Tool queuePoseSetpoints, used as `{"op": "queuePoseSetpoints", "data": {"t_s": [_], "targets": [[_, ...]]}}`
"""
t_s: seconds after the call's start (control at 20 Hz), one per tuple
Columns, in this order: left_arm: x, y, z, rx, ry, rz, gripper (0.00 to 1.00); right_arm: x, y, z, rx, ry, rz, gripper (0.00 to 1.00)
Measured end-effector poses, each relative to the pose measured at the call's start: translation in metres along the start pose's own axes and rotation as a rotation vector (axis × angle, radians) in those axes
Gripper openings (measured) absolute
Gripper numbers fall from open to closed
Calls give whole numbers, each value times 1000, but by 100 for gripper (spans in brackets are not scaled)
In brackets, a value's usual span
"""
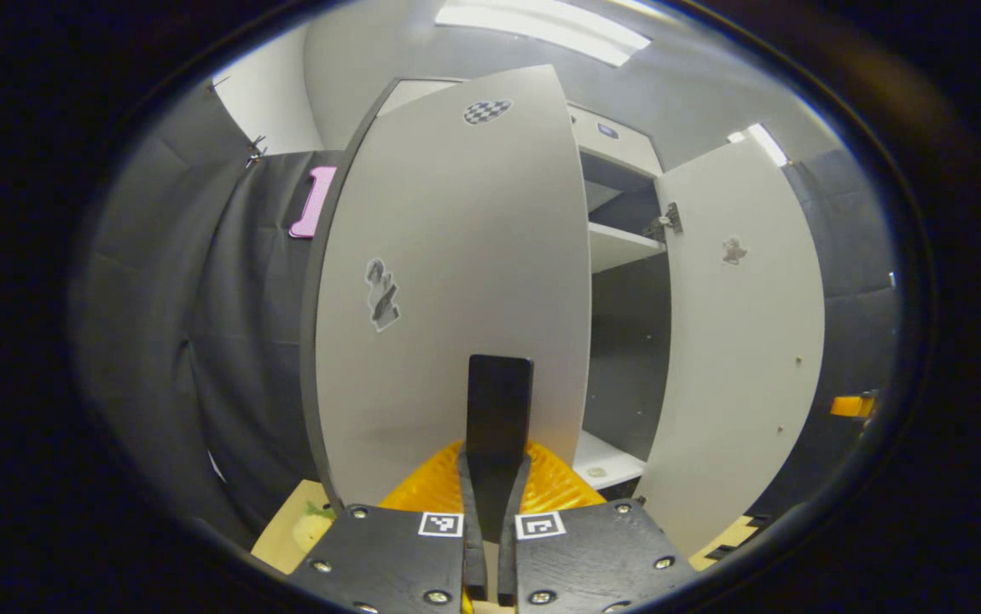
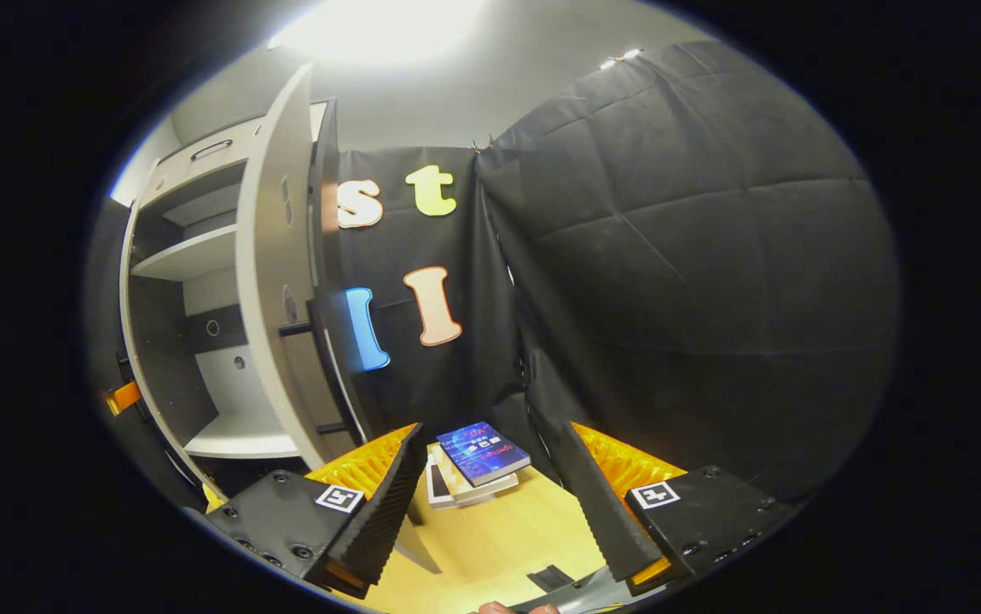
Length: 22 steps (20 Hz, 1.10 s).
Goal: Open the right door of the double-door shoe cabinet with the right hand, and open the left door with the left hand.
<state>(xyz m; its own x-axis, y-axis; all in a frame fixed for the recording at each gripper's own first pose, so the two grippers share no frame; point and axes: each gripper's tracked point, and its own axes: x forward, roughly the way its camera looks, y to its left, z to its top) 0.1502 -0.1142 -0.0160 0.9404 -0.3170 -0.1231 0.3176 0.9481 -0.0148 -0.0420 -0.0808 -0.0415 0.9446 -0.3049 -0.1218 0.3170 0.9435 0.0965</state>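
Note:
The shoe cabinet's left door (image 1: pixel 456 281) is swung open toward me, pale grey with stickers on its face. My left gripper (image 1: pixel 497 477) is shut on that door's black vertical handle (image 1: pixel 499 396), which rises from between the fingers. The right door (image 1: pixel 738 341) also stands open, and the shelves (image 1: pixel 623 247) show between the two doors. In the right gripper view the right door (image 2: pixel 273 281) appears edge-on, its black bar handle (image 2: pixel 320 375) facing away from the cabinet. My right gripper (image 2: pixel 490 431) is open just right of that door, holding nothing.
A short stack of books (image 2: pixel 482 456) lies on the wooden floor (image 2: pixel 499 537) beyond my right fingers, against the black cloth wall (image 2: pixel 695 281). Inside the cabinet are pale shelves (image 2: pixel 192 251) and a dark back panel. Cloth wall also hangs left of the left door (image 1: pixel 226 341).

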Motion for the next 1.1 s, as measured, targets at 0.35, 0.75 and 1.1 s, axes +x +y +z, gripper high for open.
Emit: {"op": "queuePoseSetpoints", "data": {"t_s": [0.35,0.75,1.1], "targets": [[-27,21,4,-22,6,14,7,-17,21,-14,-12,14,26,98],[-56,55,6,-10,-8,57,6,-18,38,-33,-31,45,49,98],[-78,88,6,-18,-13,99,6,-10,63,-33,-43,37,98,98]]}}
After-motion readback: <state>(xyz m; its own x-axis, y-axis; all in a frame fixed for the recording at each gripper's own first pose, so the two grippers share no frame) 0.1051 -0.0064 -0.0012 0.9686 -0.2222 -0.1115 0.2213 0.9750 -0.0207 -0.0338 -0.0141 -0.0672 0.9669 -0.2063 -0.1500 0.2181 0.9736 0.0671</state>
